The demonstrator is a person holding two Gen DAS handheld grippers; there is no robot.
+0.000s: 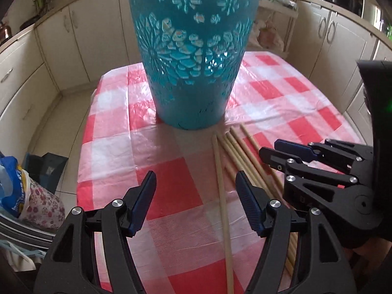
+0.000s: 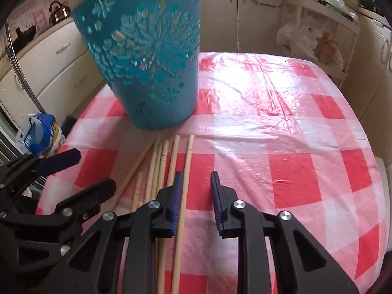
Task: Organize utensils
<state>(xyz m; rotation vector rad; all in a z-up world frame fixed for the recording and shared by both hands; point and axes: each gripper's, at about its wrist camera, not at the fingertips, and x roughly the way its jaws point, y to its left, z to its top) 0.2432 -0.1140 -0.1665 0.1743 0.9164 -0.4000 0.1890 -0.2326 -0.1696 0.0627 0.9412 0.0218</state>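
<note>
A teal perforated basket (image 1: pixel 193 58) stands upright on the red-and-white checked tablecloth (image 1: pixel 117 147); it also shows in the right wrist view (image 2: pixel 149 66). Several long wooden chopsticks (image 1: pixel 235 152) lie side by side in front of it, also in the right wrist view (image 2: pixel 164 164). My left gripper (image 1: pixel 196 186) is open and empty, low over the cloth, with one chopstick (image 1: pixel 221 183) lying between its fingers. My right gripper (image 2: pixel 196 186) is open and empty, with the rightmost chopstick (image 2: pixel 186 171) just inside its left finger. Each gripper shows in the other's view: the right (image 1: pixel 281 154), the left (image 2: pixel 93 169).
Cream kitchen cabinets (image 1: pixel 73 39) surround the table. A blue and floral bag (image 1: pixel 29 196) sits off the table's left edge. A white shelf with plastic bags (image 2: pixel 316 39) stands behind the table. A kettle (image 2: pixel 58 12) sits on the counter at left.
</note>
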